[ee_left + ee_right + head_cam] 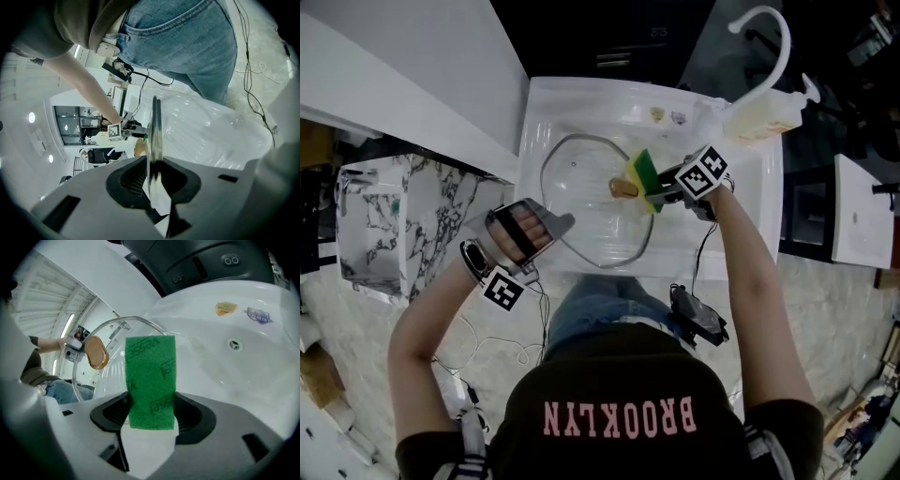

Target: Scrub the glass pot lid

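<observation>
As the left gripper (154,180) clamps it, the lid (155,126) shows edge-on

Tool (151,420) gripping green sponge (151,380), glass lid (110,357)

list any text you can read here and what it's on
"BROOKLYN": the person's shirt, seen upside down.
Print on the green sponge: a repeated word, not clearly readable.
Two stickers on the sink wall: too small to read.
</observation>
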`<state>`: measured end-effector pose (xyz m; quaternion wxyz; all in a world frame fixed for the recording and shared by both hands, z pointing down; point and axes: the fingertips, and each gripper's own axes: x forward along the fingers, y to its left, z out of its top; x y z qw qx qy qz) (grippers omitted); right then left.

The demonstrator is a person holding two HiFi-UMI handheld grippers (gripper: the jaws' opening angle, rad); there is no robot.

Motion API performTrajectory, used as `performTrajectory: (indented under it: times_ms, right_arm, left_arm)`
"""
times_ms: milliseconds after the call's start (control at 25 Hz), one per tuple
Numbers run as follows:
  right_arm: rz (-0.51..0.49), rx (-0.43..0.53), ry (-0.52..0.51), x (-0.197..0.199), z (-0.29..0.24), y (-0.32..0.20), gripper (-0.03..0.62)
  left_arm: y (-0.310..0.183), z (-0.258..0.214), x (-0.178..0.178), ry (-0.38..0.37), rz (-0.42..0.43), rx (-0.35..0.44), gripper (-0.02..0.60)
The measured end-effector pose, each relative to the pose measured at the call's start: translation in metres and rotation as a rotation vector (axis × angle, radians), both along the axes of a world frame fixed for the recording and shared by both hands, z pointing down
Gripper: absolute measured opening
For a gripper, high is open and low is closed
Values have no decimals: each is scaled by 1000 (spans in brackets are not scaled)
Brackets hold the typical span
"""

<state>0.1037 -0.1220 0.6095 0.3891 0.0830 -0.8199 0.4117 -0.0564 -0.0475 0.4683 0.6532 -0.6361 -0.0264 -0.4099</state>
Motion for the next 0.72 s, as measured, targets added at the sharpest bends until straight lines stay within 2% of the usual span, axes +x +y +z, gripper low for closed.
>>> performTrajectory:
  times_ms: [120, 200, 280, 360, 440, 520, 600, 720]
  right_arm:
    - [-41, 36, 78, 14, 3, 6, 278]
    - [-21, 104, 83, 18, -13, -8, 278]
    - [-4, 223, 66, 14, -47, -31, 278]
    - [-42, 365, 42, 1, -89, -51, 278]
    - [-136, 490, 12, -23, -131, -59, 279]
    - [-265, 567, -17, -56, -163, -54, 278]
    - [-395, 594, -36, -91, -185, -42, 278]
    - [-521, 546, -71, -139, -197, -23, 279]
  left_arm:
    - [1, -1, 1, 1, 3, -1, 58]
    - [2, -2, 1, -2, 7, 5, 58]
    - [2, -2, 0, -6, 13, 13, 58]
    - [2, -3, -1, -7, 16, 17, 58]
    - [2, -4, -2, -7, 17, 21, 58]
    - [2, -5, -2, -9, 19, 24, 58]
    - [2, -5, -1, -11, 24, 29, 58]
    - [1, -6, 0, -14, 29, 39, 58]
